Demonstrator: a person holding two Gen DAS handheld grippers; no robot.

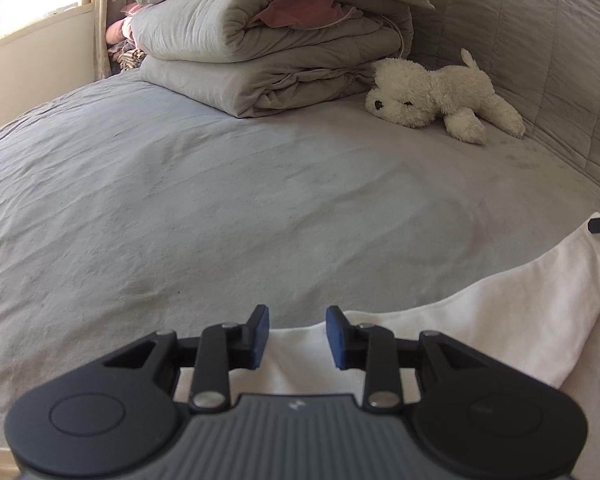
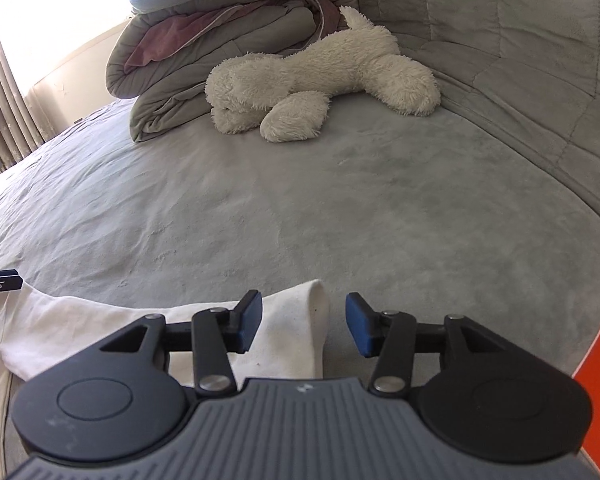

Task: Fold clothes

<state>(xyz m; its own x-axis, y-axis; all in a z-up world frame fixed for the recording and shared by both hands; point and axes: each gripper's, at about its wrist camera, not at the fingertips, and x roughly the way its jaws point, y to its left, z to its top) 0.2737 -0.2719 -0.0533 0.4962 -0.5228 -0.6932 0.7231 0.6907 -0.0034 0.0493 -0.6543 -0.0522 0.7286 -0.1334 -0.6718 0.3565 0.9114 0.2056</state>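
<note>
A white garment [image 1: 480,320] lies flat on the grey bed, its sleeve reaching toward the right edge of the left wrist view. My left gripper [image 1: 298,334] stands open just above the garment's near edge, nothing pinched between its blue pads. In the right wrist view the same white garment [image 2: 100,332] shows its sleeve end beneath my right gripper [image 2: 304,326], which is open, the sleeve's tip lying below the gap with the pads apart from it. The tip of the other gripper shows at the edge of each view.
A white plush dog [image 1: 440,96] lies on the grey bed sheet [image 1: 220,200] ahead, beside a stack of folded grey quilts [image 1: 268,48]. A padded grey headboard [image 2: 520,60] runs along the right. A window and curtain [image 2: 4,80] are at the left.
</note>
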